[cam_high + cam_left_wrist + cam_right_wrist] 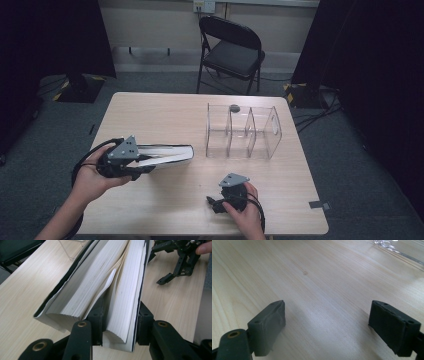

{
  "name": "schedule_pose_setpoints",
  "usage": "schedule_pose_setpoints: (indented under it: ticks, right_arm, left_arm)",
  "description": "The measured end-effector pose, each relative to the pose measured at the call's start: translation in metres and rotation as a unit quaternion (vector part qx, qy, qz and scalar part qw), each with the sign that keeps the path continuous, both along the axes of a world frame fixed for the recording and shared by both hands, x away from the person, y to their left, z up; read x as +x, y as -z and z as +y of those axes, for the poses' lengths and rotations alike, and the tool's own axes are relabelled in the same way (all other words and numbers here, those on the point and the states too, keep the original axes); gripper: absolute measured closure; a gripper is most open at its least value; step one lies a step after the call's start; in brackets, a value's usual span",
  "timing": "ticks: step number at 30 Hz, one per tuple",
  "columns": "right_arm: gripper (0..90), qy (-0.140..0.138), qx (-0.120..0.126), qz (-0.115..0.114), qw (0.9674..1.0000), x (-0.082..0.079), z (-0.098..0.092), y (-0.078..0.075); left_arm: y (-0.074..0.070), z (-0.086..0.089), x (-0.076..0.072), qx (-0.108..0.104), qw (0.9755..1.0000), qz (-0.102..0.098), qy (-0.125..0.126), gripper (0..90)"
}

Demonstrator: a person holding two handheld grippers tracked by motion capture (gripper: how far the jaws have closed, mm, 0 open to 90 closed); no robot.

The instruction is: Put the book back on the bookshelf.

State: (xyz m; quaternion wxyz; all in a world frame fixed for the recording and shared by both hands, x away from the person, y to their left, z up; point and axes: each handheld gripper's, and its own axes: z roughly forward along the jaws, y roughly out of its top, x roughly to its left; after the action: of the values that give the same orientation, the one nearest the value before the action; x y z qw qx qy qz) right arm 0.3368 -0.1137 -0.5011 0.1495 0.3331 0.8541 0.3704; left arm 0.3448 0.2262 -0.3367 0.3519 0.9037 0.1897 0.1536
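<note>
— Where do you stand with the book?

— I have my left gripper [150, 164] clamped on the thick dark-covered paperback book [167, 154]. In the left gripper view one of its fingers [96, 320] is pushed in among the pages and the other sits outside the back cover, so I'm pinching only part of the page block [125, 305]; the rest fans loose to the side. The book lies near the front left of the pale wooden bench [165, 115], one end raised in my grip as far as I can judge.

— And the clear organiser?

— The transparent plastic three-slot rack [243, 132] stands empty of books, just beside the book's far end. So the pick-up is done, I'd say; carrying the book over, standing it upright and sliding it into a slot are all left.

— Your other hand?

— My right gripper [216, 202] rests low at the front edge, fingers [270, 325] spread wide over bare wood, holding nothing.
</note>
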Motion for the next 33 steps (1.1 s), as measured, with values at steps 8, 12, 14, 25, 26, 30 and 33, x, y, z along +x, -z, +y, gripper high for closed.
schedule_pose_setpoints:
  ticks: [8,12,14,25,26,30,33]
  right_arm:
    - [13.1,0.000,0.000,0.000,1.0000,0.000,0.000,0.000]
    - [13.1,0.000,0.000,0.000,1.0000,0.000,0.000,0.000]
    - [13.0,0.000,-0.001,0.000,1.0000,0.000,0.000,0.000]
    - [13.0,0.000,0.000,0.000,1.0000,0.000,0.000,0.000]
    - [13.0,-0.001,0.000,-0.001,1.0000,0.000,0.000,0.000]
    - [13.0,-0.001,0.000,-0.001,1.0000,0.000,0.000,0.000]
    - [13.0,0.000,0.000,-0.001,1.0000,0.000,0.000,0.000]
  left_arm:
    - [-0.013,-0.007,0.010,0.059,0.9982,0.009,0.003,67.4]
    - [-0.018,-0.009,0.014,0.086,0.9962,0.015,0.007,68.2]
    - [-0.020,-0.011,0.015,0.097,0.9951,0.017,0.004,68.4]
    - [-0.028,-0.019,0.020,0.143,0.9896,0.019,-0.001,69.2]
    - [-0.028,-0.019,0.020,0.144,0.9894,0.019,0.000,69.4]
    - [-0.029,-0.019,0.022,0.148,0.9885,0.029,0.004,69.5]
    - [-0.031,-0.022,0.023,0.157,0.9870,0.031,-0.007,69.3]
